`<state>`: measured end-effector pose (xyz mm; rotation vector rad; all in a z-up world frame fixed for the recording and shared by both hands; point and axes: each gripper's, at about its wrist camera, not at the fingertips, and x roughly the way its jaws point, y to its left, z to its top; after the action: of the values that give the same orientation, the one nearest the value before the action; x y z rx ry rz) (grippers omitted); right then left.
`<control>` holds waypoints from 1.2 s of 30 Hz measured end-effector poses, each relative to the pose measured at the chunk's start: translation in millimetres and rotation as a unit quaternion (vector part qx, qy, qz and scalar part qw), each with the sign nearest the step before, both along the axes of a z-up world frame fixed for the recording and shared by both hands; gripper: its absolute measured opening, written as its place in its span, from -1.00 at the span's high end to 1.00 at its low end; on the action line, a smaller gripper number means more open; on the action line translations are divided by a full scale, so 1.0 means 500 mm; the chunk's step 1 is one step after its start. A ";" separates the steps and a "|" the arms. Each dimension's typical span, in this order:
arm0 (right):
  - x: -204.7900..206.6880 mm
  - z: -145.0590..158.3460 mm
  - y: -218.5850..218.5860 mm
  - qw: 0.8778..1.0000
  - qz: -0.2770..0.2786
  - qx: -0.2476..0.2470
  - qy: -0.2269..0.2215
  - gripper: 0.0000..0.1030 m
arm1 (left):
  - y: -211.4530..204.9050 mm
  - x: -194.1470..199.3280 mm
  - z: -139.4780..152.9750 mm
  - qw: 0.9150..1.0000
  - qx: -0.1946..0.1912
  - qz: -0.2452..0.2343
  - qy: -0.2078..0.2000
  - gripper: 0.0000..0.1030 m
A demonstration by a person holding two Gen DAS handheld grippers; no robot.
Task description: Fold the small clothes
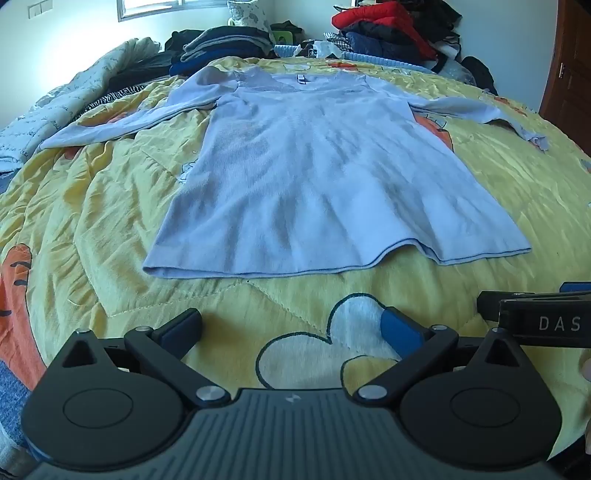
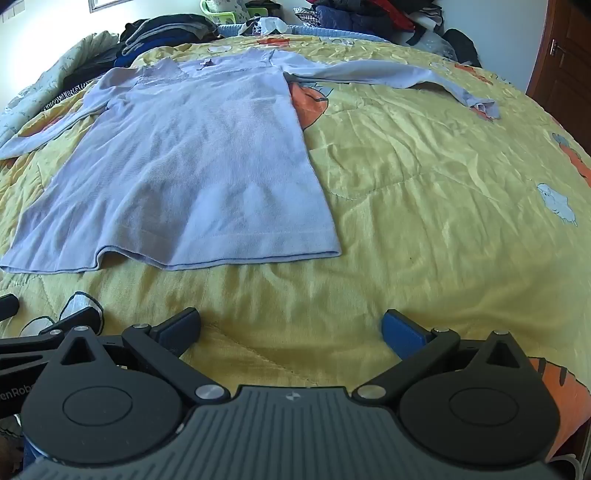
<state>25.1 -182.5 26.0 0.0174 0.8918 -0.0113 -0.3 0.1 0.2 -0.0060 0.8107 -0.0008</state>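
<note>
Item: pale blue long-sleeved top point(image 1: 332, 177), lying flat on the yellow quilt point(image 1: 110, 229) of the bed, sleeves spreading outward, hem facing both claws. Left claw point(image 1: 291, 328) and right claw point(image 2: 291, 328) are hovering near the hem, fingers apart, gripping nothing. Clothes pile point(image 1: 388, 33) is sitting beyond.

- L gripper point(image 1: 291, 328) jaws wide apart, nothing btwn; hovers near hem of pale blue top point(image 1: 314, 177)
- top flat on yellow quilt point(image 1: 92, 221), sleeves spread
- R gripper point(image 1: 535, 314) at rt edge; clothes pile point(image 1: 388, 33) behind
</note>
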 end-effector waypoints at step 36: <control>-0.005 0.000 0.001 1.000 0.000 0.000 -0.006 -1.00 | 0.000 -0.002 0.000 1.000 0.000 -0.001 -0.003 -1.00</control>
<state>22.8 -182.2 26.3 0.0171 0.8799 -0.0115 -1.5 -0.1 0.4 -0.0061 0.8038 -0.0023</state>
